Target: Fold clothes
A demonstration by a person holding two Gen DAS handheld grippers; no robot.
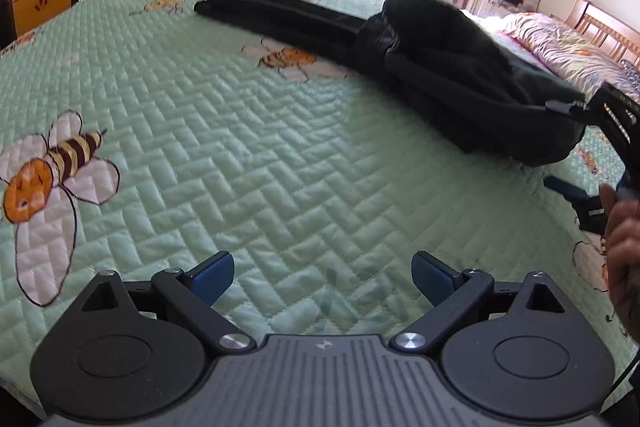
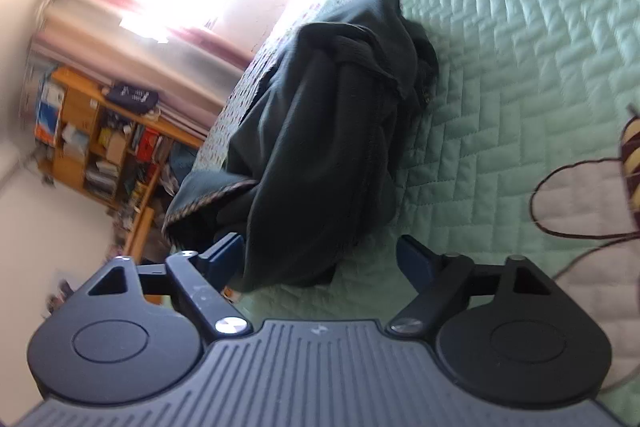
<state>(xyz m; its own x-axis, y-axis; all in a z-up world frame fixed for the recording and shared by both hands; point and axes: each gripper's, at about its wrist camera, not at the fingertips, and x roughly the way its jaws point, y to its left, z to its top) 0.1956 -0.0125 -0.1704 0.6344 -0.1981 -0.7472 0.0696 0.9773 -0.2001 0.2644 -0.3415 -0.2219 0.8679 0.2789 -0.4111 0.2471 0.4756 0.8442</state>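
Starting at left: left gripper hangs over bare green quilt, blue pads spread wide, nothing btwn them. Dark garment lies further up the bed, well apart from it, bunched w/ a long narrow part trailing off toward the left. Right gripper shows at the frame's right edge, just beside the garment's near end, w/ a hand behind it.

Right wrist view: right gripper is rolled sideways, jaws spread, garment's lower hem edge sitting btwn them, pads not pressing yet.

Handling, judged: soft, limp, fleece-like knit, light-ish, not slippery or fragile; will sag and drag on the quilt. Best hold prob. the stitched hem or a corner, one per gripper, then lift and shake flat.

Writing: none readable; only a small logo mark on each gripper body.
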